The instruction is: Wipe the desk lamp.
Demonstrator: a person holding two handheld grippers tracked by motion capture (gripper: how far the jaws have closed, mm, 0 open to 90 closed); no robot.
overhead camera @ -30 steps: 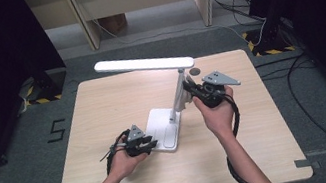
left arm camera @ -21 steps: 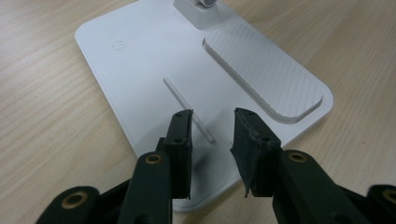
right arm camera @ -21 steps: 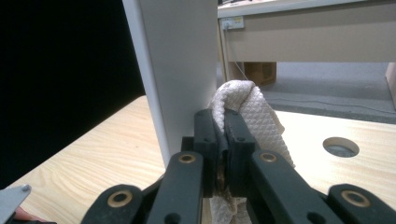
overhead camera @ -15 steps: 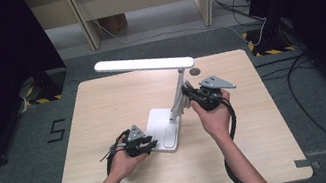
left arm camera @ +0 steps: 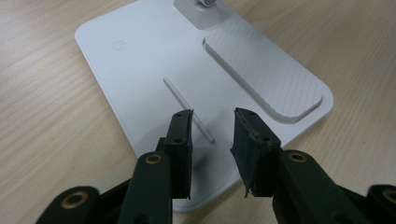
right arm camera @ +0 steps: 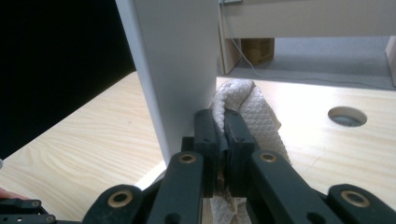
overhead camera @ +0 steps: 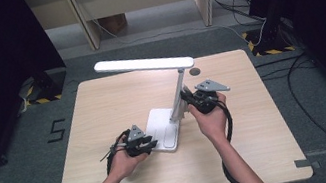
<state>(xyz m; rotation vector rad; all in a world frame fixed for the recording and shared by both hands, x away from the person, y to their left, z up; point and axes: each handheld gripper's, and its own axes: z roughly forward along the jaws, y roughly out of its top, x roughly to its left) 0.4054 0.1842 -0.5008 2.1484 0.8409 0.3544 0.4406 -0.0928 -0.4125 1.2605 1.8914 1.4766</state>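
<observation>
A white desk lamp stands mid-table, with a long flat head (overhead camera: 143,65), a slanted stem (overhead camera: 177,96) and a flat base (overhead camera: 162,127). My left gripper (overhead camera: 147,145) rests at the base's near-left corner. In the left gripper view its jaws (left arm camera: 212,128) stand open just above the base (left arm camera: 154,60) with nothing between them. My right gripper (overhead camera: 187,100) sits against the right side of the stem. It (right arm camera: 224,126) is shut on a white quilted cloth (right arm camera: 252,109), which is pressed beside the stem (right arm camera: 173,60).
A round cable hole (overhead camera: 194,71) sits in the wooden table (overhead camera: 103,112) behind the lamp, also seen as the hole (right arm camera: 348,115) to the right of the cloth. Wooden furniture legs and cables (overhead camera: 300,72) lie on the floor beyond the table.
My right gripper with the cloth has shifted slightly down and left along the lamp stem. The left gripper and the lamp have stayed put.
</observation>
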